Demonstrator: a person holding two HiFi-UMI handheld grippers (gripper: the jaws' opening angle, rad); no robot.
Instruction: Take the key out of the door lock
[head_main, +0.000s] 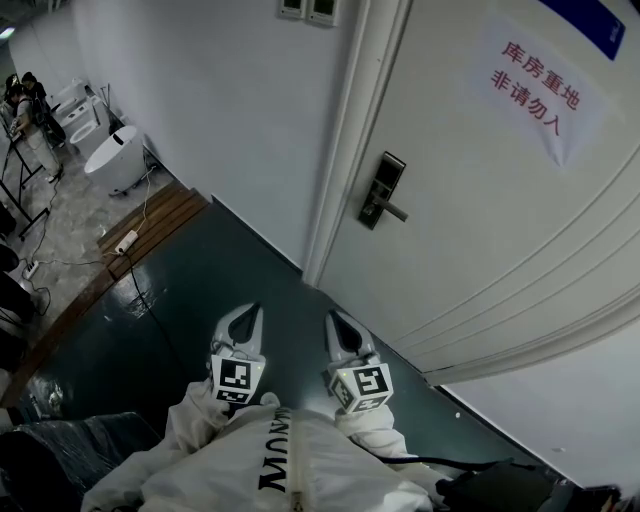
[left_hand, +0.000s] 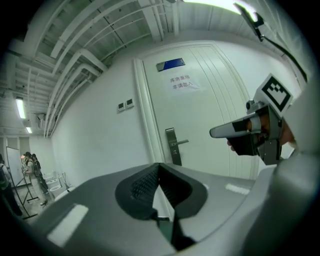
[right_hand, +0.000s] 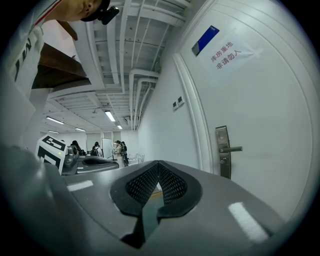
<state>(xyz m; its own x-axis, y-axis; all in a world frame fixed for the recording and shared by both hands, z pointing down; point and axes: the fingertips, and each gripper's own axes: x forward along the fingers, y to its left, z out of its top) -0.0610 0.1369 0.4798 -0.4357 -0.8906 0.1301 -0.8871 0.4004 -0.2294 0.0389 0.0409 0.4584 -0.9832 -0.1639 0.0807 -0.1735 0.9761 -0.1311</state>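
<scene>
Head view looks steeply down on a dark floor (head_main: 230, 270) in front of a white door (head_main: 480, 200) on the right, with a paper notice (head_main: 540, 90) in red print taped high on it. We hold both tools low and near, side by side and well apart from the door. The left gripper (head_main: 250, 314) has its jaws pressed together with nothing between them, and its own view shows the ribbed pads meeting at the tip. The right gripper (head_main: 333, 318) is likewise closed and empty (its pads touch at the tip, with a thin slit below). Each carries its marker cube (head_main: 237, 380) just ahead of our white sleeves (head_main: 200, 410). The door lock (head_main: 381, 190), a tall metal plate with a lever handle (head_main: 396, 211) pointing right, sits on the door's left edge, beyond both tools. In the right gripper view a small stub (right_hand: 221, 160) shows just under the lever, but we cannot tell whether it is the key. Far left stand a white bathtub (head_main: 115, 160), a wooden step (head_main: 150, 225) and some people (head_main: 25, 100).
</scene>
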